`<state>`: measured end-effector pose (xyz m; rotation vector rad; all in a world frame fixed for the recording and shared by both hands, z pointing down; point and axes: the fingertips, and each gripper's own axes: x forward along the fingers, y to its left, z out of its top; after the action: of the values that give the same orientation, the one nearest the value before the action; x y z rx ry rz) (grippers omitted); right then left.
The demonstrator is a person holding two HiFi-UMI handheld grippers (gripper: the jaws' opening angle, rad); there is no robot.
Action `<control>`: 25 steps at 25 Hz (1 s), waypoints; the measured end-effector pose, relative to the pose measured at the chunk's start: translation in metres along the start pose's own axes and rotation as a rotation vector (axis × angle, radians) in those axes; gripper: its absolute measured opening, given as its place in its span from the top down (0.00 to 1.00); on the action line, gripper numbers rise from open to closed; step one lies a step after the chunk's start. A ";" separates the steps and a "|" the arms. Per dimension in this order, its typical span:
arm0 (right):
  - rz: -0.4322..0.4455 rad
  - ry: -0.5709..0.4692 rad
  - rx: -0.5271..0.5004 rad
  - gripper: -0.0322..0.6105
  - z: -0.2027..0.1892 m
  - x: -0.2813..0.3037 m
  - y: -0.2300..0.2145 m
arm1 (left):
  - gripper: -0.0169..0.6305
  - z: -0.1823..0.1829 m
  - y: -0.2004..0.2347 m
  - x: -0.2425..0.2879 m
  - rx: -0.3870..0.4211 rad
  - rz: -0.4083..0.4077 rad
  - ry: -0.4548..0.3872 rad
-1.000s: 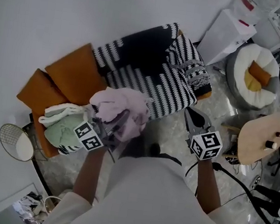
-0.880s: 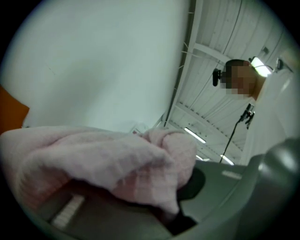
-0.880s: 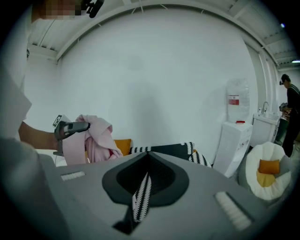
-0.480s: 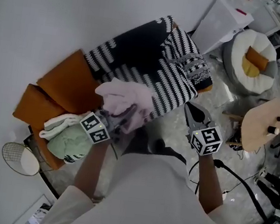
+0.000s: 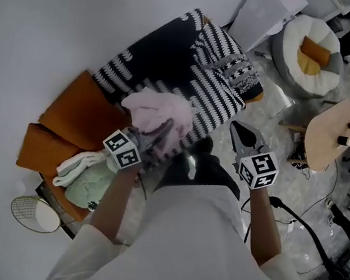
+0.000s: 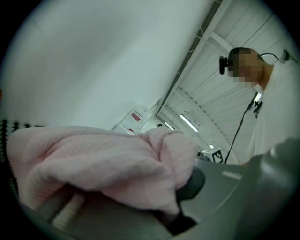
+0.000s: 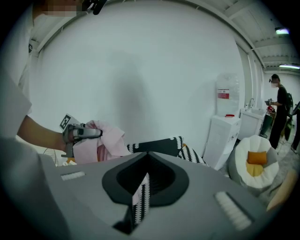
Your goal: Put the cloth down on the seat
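At the left of the head view, orange cushions [image 5: 76, 113] and a heap of pale green and white clothes [image 5: 86, 182] fill that end of the sofa. That end is no place for the drop.

Just right of them, the left tongs [image 5: 158, 135] are clamped narrow on the pink cloth [image 5: 156, 109]. The cloth bunches over the jaws near the front edge of the seat [image 5: 221, 104], which is covered by a black-and-white striped throw. Whether it touches the throw I cannot tell.

To set it down well, I would carry the bundle toward the upper right of the frame, over the bare striped area. I would lower it until the fabric rests and goes slack, then open the tongs fully. Drawing back along their own line should keep any fold from snagging on a pad. The cloth looks soft and bulky, so a release from height would likely let it slide off the front edge.

Further right, the right tongs [image 5: 240, 131] are empty, their jaws drawn almost together with only a slit between. They can keep clear.

As for writing, a red label [image 7: 223, 93] on the white cabinet at the right of the right gripper view is too small to read. The cubes carry only square markers, no words.
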<state>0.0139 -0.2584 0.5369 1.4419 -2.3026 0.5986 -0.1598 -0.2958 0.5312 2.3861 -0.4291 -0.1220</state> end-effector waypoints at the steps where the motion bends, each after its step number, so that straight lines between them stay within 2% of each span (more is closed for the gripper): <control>1: -0.001 0.001 0.002 0.95 0.000 0.002 -0.005 | 0.87 0.000 0.005 0.006 -0.002 0.000 0.004; 9: 0.039 0.032 0.034 0.95 -0.010 0.035 -0.052 | 0.87 -0.015 0.049 0.059 -0.019 0.044 0.054; 16: 0.094 0.077 0.040 0.95 -0.020 0.076 -0.099 | 0.87 -0.041 0.108 0.106 -0.056 0.160 0.096; 25: 0.119 0.182 0.060 0.95 -0.053 0.136 -0.166 | 0.87 -0.077 0.197 0.158 -0.153 0.297 0.129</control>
<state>0.1114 -0.3978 0.6780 1.2262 -2.2547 0.8052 -0.0494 -0.4385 0.7239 2.1400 -0.6811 0.1288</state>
